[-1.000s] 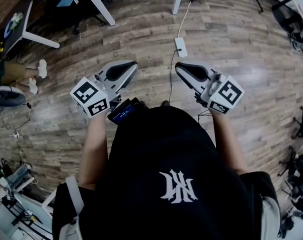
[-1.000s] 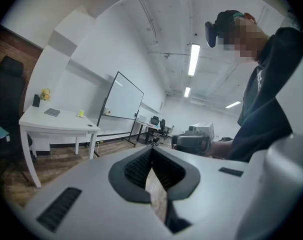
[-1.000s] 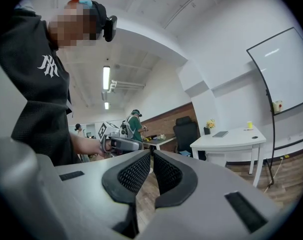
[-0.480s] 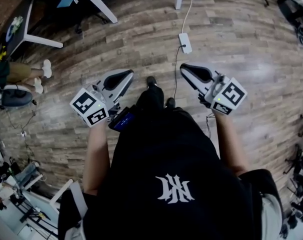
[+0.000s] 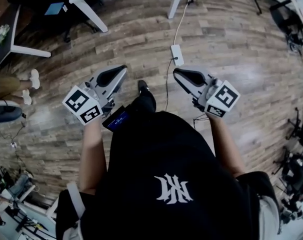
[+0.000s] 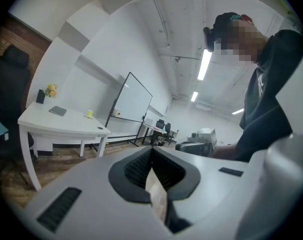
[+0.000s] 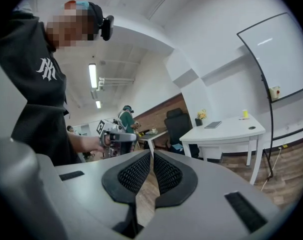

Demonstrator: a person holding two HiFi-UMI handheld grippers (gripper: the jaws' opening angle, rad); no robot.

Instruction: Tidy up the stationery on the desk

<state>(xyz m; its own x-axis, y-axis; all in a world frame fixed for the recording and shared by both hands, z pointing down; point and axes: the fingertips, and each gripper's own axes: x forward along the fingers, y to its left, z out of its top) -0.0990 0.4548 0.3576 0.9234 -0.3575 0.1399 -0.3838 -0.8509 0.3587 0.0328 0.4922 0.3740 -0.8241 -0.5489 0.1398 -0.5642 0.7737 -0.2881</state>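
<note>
No stationery lies within reach; I stand over a wood floor. In the head view my left gripper and right gripper are held out at waist height, both shut and empty. The left gripper view looks along its shut jaws at a white desk that carries a dark notebook, a small yellow cup and flowers. In the right gripper view the shut jaws point past what looks like the same desk, notebook and yellow cup.
A white power strip with its cable lies on the floor ahead, between white table legs. My shoe is forward. A whiteboard stands behind the desk. Another person stands far off by a black office chair.
The view has shifted as I walk over the floor; the power strip sits at a slightly different spot. Both grippers stay shut and in front of my body.
</note>
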